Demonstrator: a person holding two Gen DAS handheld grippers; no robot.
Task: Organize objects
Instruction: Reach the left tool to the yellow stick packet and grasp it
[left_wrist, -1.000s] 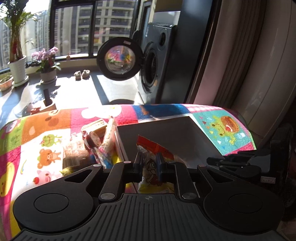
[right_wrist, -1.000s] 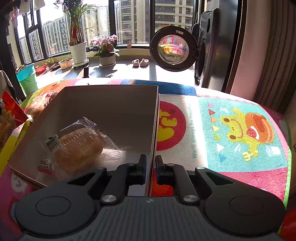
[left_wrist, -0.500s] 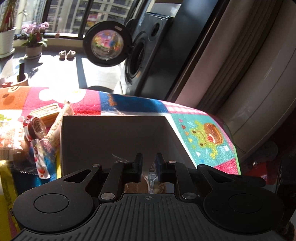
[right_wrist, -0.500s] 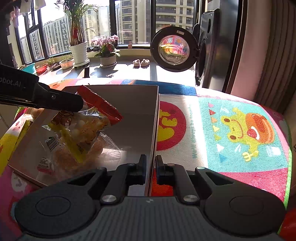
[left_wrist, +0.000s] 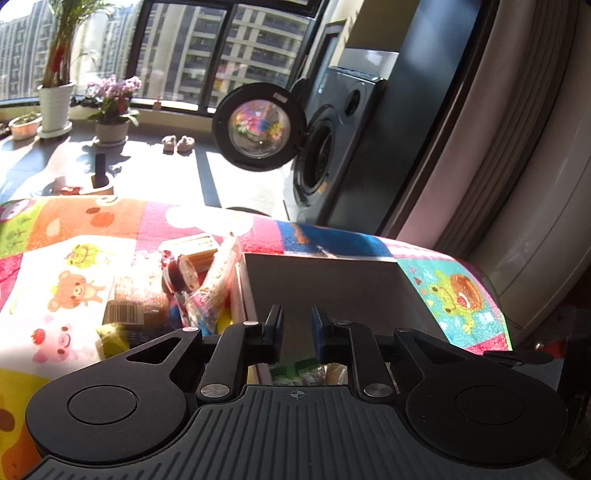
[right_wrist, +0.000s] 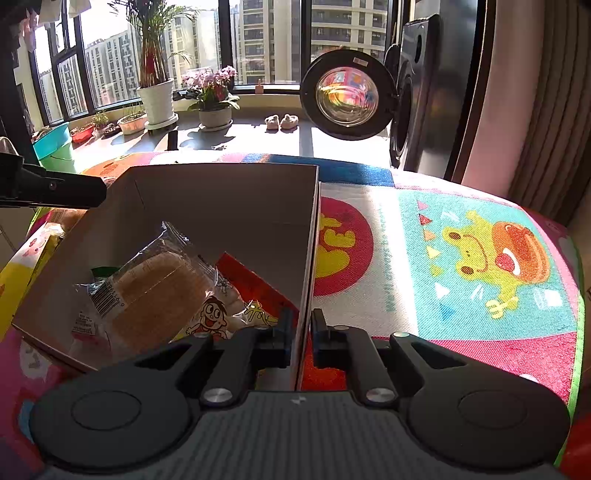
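The left black plastic two-finger gripper (left_wrist: 296, 328) pointed forward and downward, its jaws drawn close with only a narrow gap between the blue-edged pads (left_wrist: 317, 326) and nothing pinched between them. In the right wrist view its dark fingers reached in from the left edge as a slim black bar (right_wrist: 55, 186). The right black plastic two-finger gripper (right_wrist: 301, 332) tilted downward too, its jaws closed upon the thin upright wall of the brown cardboard box (right_wrist: 221, 206), one finger (right_wrist: 282, 332) inside that wall and the other outside.
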